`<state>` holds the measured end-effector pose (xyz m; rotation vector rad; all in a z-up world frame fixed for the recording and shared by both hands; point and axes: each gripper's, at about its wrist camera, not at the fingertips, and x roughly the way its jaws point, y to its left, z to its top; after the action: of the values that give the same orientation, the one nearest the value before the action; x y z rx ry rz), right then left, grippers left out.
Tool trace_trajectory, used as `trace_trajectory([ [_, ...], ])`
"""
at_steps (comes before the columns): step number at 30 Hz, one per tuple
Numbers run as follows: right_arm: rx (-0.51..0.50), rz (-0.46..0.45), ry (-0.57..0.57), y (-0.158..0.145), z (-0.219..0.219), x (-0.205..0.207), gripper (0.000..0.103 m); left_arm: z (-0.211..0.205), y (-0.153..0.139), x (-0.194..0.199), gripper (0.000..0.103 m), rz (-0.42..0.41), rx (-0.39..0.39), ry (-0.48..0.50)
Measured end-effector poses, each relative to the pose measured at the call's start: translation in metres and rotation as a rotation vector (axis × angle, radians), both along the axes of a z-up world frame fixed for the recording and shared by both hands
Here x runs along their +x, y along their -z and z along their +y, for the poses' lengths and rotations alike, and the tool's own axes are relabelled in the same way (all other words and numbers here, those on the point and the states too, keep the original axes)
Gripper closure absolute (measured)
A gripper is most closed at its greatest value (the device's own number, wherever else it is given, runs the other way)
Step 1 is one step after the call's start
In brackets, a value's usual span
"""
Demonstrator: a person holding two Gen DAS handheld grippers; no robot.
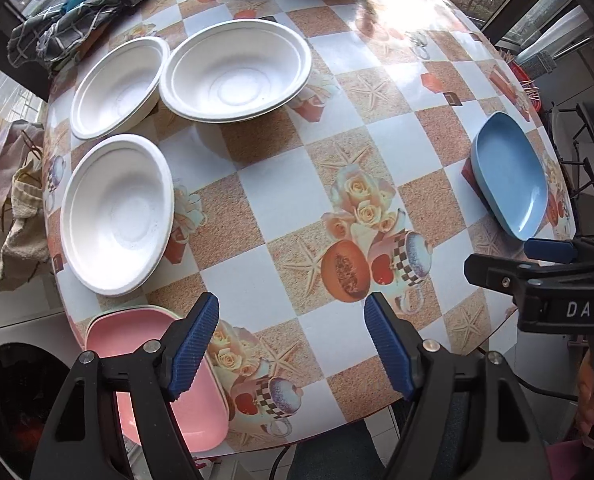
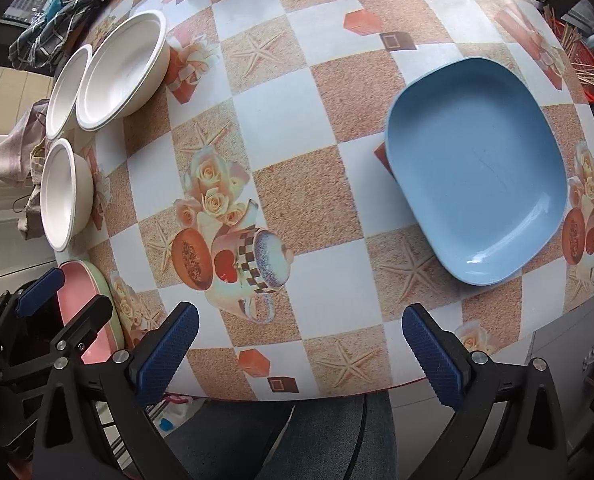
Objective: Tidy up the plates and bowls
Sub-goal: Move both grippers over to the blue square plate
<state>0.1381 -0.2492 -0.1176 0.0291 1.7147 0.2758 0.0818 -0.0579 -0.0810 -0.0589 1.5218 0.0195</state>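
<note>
Your left gripper [image 1: 291,344] and right gripper [image 2: 301,354] hover with jaws released over the tabletop [image 1: 281,184]: three white bowls [image 1: 237,70] far left, blue plate [image 2: 477,168] right, pink plate [image 1: 201,408] near left.

The round table's glossy oilcloth [image 1: 265,168] is a chequer of white and sandy tan squares, printed with pale starfish, cream roses, an orange cut melon, red cherries and checked teacups. Ahead and left of the left jaws sit three plain white moulded-fibre bowls [image 1: 117,212]. Just by the left jaw lies a pink square plastic plate [image 1: 201,412], stacked on a pale green one [image 2: 109,300]. Ahead of the right jaws rests a sky-blue square plastic plate [image 2: 477,172]. The finger pads [image 2: 169,356] are ribbed dark blue on black arms.
</note>
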Motion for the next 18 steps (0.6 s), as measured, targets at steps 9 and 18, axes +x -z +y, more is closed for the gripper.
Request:
trace_trajectory([
  [9, -0.023, -0.117, 0.072, -0.026, -0.061, 0.03, 0.0, -0.055, 0.014, 0.041, 0.024, 0.072, -0.104, 0.048],
  [18, -0.12, -0.19, 0.055, -0.018, -0.112, 0.053, 0.0, -0.097, 0.028, 0.067, 0.024, 0.115, -0.119, 0.094],
])
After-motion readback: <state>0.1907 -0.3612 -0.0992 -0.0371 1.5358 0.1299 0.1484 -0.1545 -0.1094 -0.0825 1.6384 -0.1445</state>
